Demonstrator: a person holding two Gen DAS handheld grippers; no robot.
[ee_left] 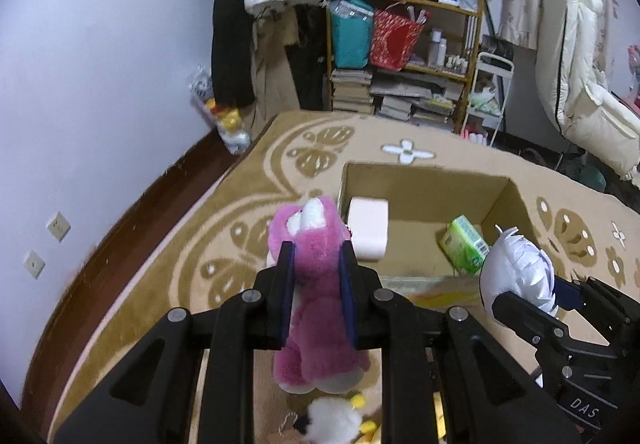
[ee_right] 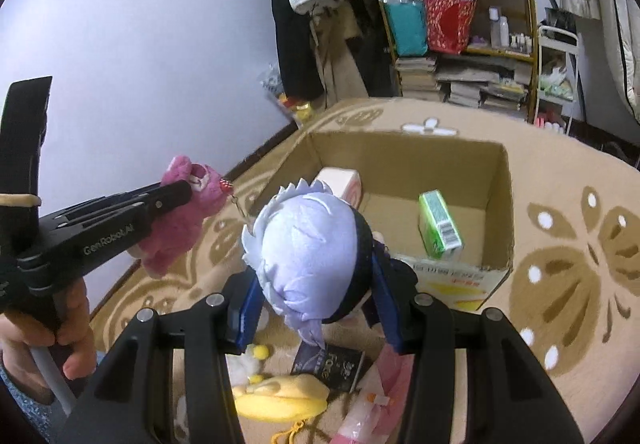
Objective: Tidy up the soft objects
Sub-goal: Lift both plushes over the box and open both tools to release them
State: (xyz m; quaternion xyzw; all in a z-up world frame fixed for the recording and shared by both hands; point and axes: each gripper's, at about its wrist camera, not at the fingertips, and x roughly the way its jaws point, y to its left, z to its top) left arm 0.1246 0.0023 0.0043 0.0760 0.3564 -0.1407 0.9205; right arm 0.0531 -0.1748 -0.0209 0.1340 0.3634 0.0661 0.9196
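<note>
My left gripper (ee_left: 316, 256) is shut on a pink plush bear (ee_left: 316, 308) and holds it above the carpet, left of an open cardboard box (ee_left: 420, 180). The bear also shows in the right wrist view (ee_right: 180, 220). My right gripper (ee_right: 316, 292) is shut on a white-haired plush doll (ee_right: 308, 244), held just before the box's near wall (ee_right: 460, 276). The doll shows in the left wrist view (ee_left: 516, 272). Inside the box lie a pink tissue pack (ee_left: 370, 224) and a green pack (ee_left: 466, 244).
On the carpet below the grippers lie a yellow plush (ee_right: 280, 400), a small white plush (ee_left: 332, 420), a dark packet (ee_right: 332, 364) and a pink item (ee_right: 372, 404). A cluttered shelf (ee_left: 404, 44) and hanging clothes stand behind the carpet. A wall is on the left.
</note>
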